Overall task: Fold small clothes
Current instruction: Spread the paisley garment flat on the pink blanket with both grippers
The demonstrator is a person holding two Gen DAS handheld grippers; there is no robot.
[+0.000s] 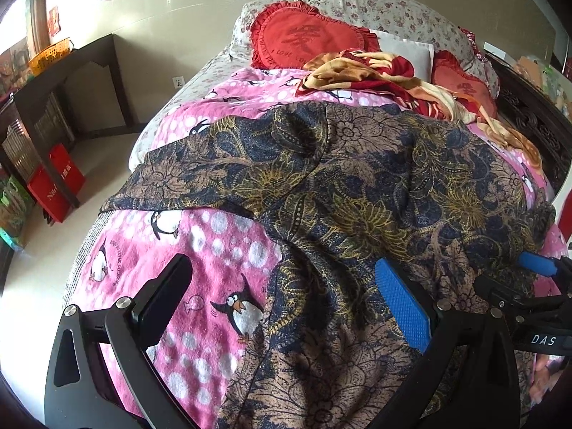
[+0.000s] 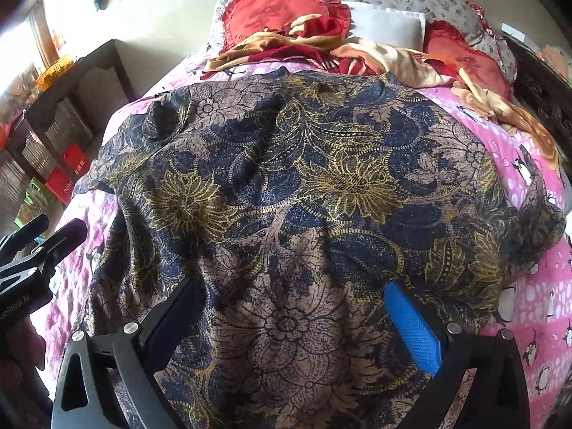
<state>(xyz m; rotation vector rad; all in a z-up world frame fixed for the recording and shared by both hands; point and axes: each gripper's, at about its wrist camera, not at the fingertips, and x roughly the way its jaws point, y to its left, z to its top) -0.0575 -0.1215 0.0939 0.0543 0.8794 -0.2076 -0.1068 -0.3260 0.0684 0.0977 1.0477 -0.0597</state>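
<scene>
1. Daylight pours in from the window (image 1: pixel 18 18) at upper left, blown out to white in both views.
2. The wall (image 1: pixel 178 18) shows streaky glare.
3. Fisheye bends the edges strongly (corners go black); centre stays sharp.

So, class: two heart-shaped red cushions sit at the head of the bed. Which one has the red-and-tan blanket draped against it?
The right red cushion, beside the dark carved bed frame: the crumpled blanket overlaps its lower edge. The left red cushion is larger and mostly uncovered.
</scene>
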